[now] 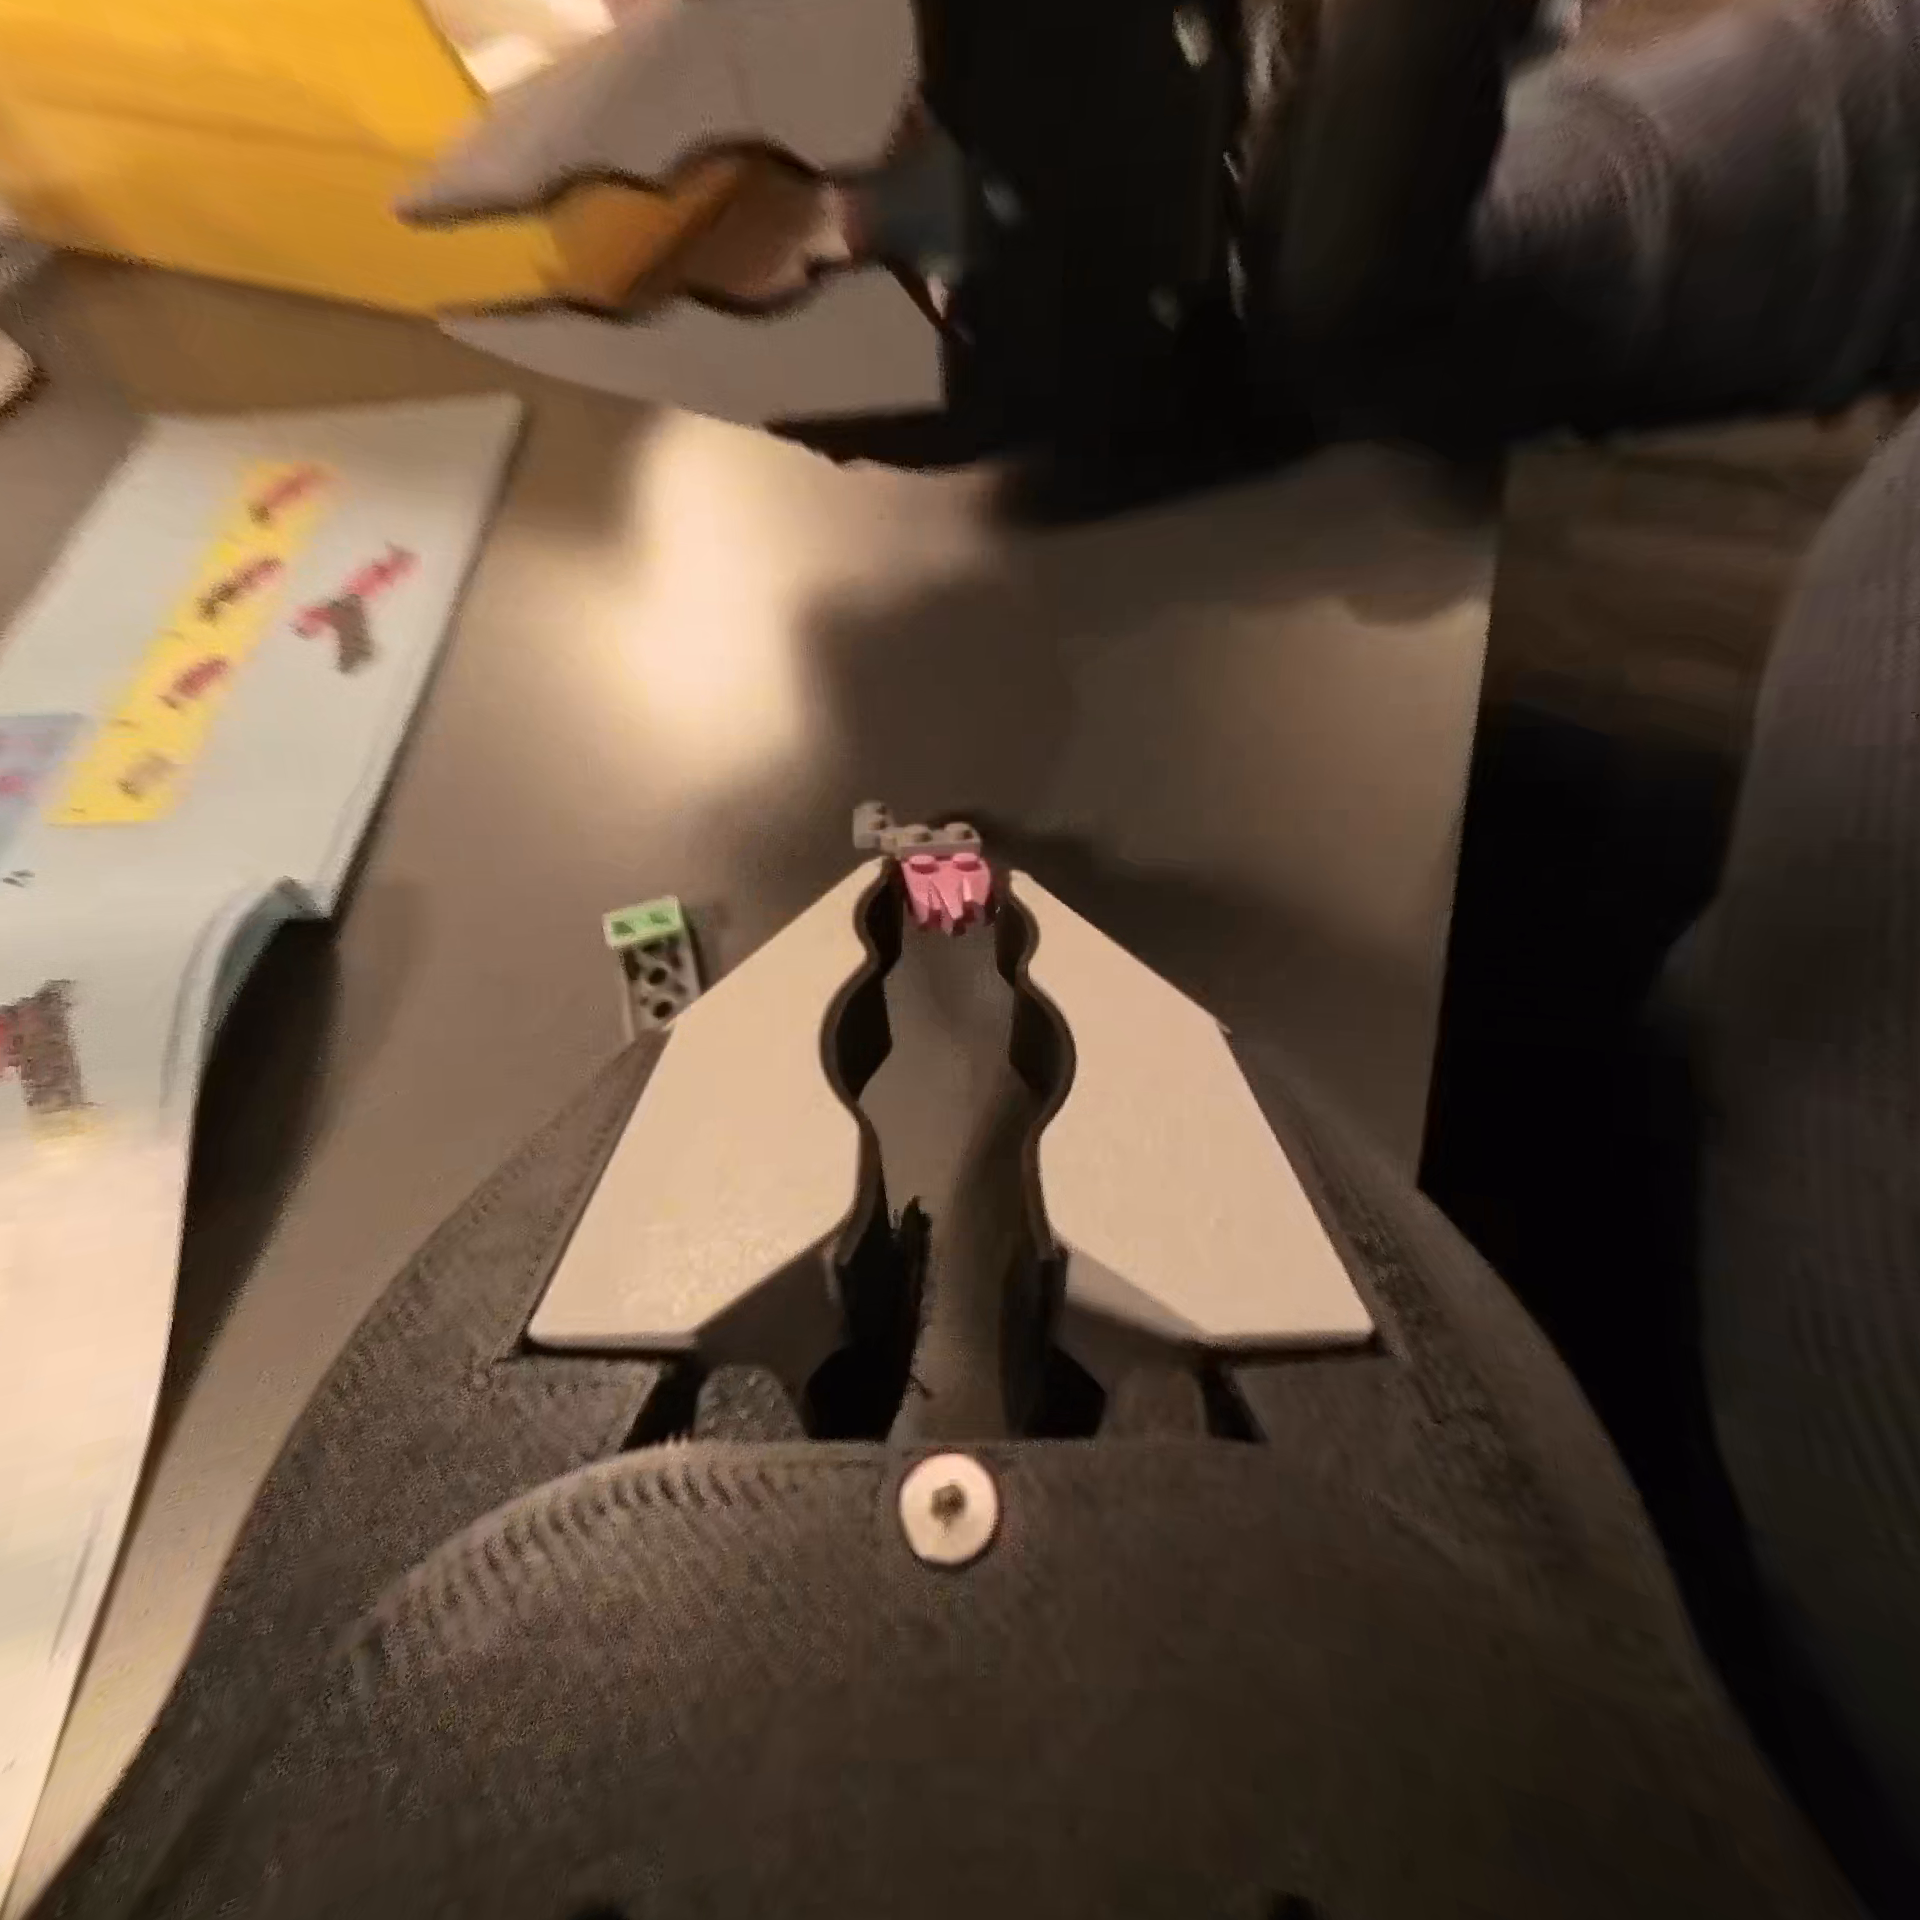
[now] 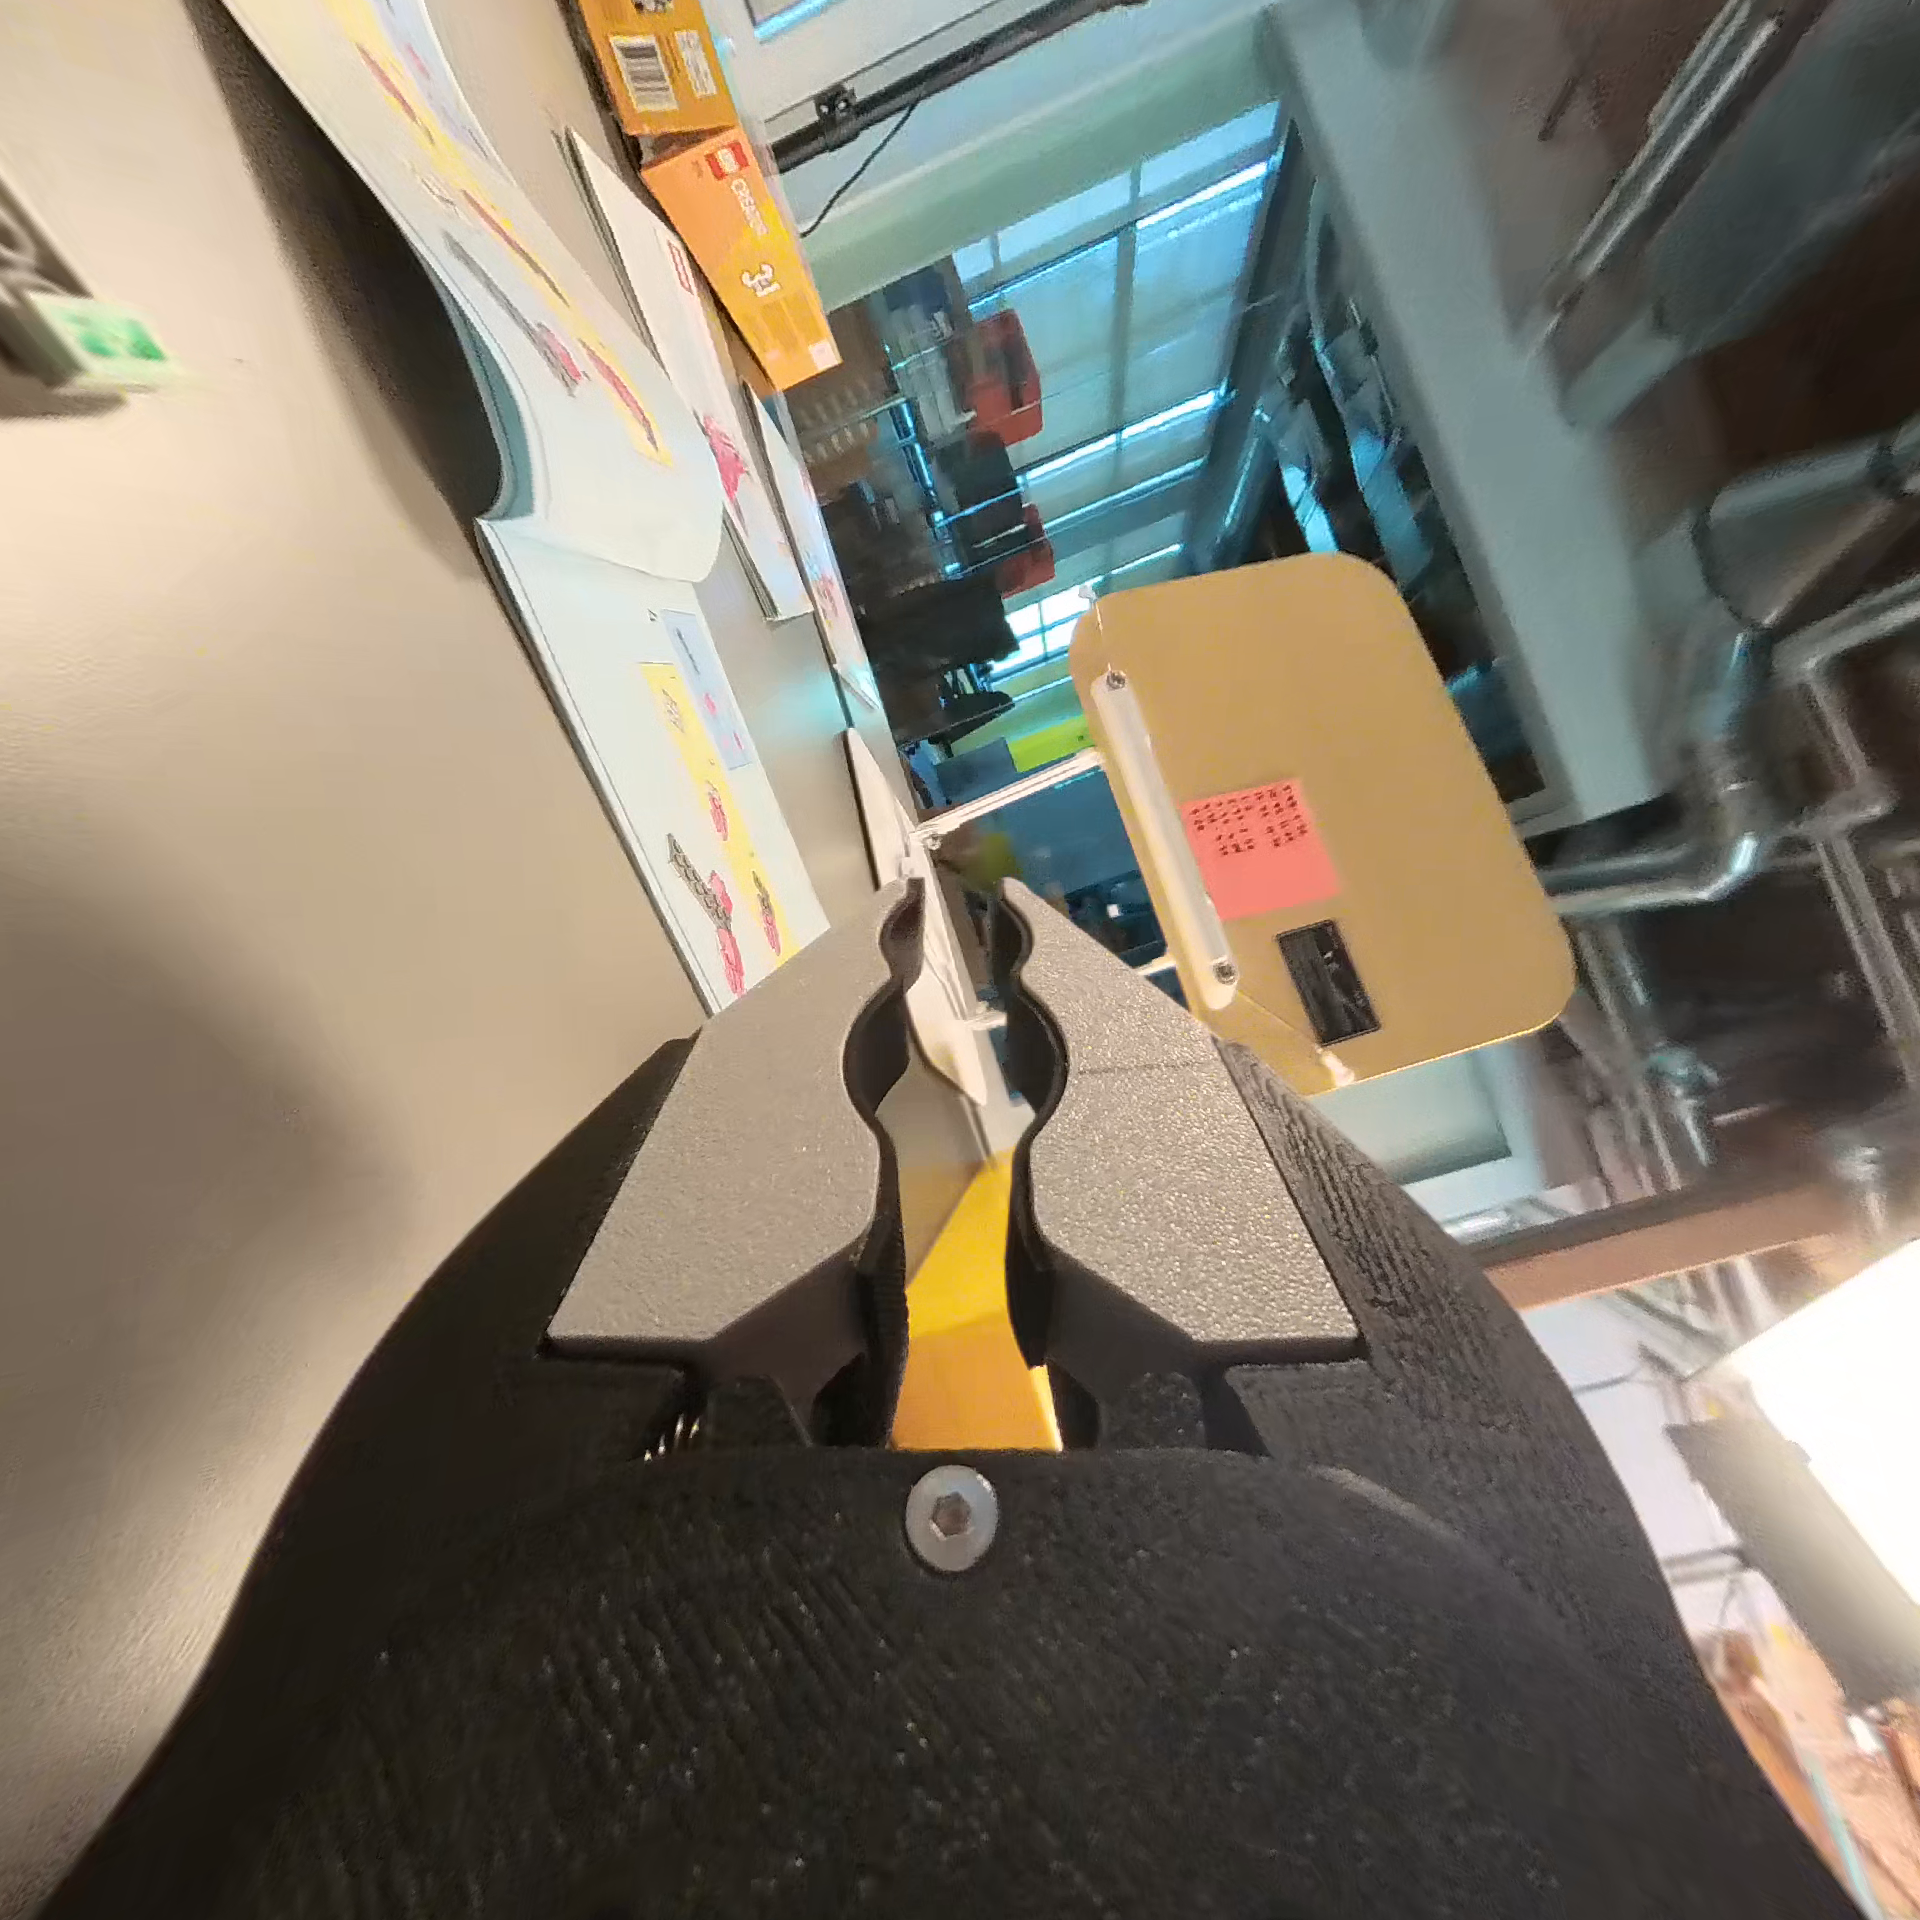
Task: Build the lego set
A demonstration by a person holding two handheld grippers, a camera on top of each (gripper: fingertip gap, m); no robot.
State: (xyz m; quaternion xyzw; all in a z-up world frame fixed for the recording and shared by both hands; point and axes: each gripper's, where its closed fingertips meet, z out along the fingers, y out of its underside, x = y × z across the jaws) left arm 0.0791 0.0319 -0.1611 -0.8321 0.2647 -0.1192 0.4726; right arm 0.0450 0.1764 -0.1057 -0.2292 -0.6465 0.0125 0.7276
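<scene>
A dark, glossy desk point(image 1: 727, 582) in a workshop-like room with tall windows carries an open instruction booklet point(image 1: 260, 644), its pale pages printed with yellow panels and pink drawings, and everything else is easiest placed from that booklet. Just off the booklet's near corner, on the bare desk, lies a small green brick point(image 1: 644, 920) joined to a grey piece with round holes. A little farther from the booklet than the green brick is the left hand-held gripper point(image 1: 948, 883), whose pale fingers are drawn in on a small pink brick point(image 1: 945, 899). The pink brick sits right at the fingertips, studs up, with both tips against its sides. A thin grey plate point(image 1: 914, 833) is attached at the pink brick's far edge and juts past the tips toward the booklet side. Beyond the booklet's far end, a yellow box point(image 1: 208, 135) shows as a blur, and the other tool's wavy-edged finger and black body hang over it. The right hand-held gripper point(image 2: 961, 904) is rolled well onto its side. Its grey fingers stand slightly apart with only background showing between the tips, and a strip of yellow shows through the gap lower down. From that view more printed sheets and two orange boxes point(image 2: 748, 249) lie past the booklet. A gold-coloured panel point(image 2: 1320, 821) bearing a pink sticker stands farther still from the booklet, off the desk's far edge.
</scene>
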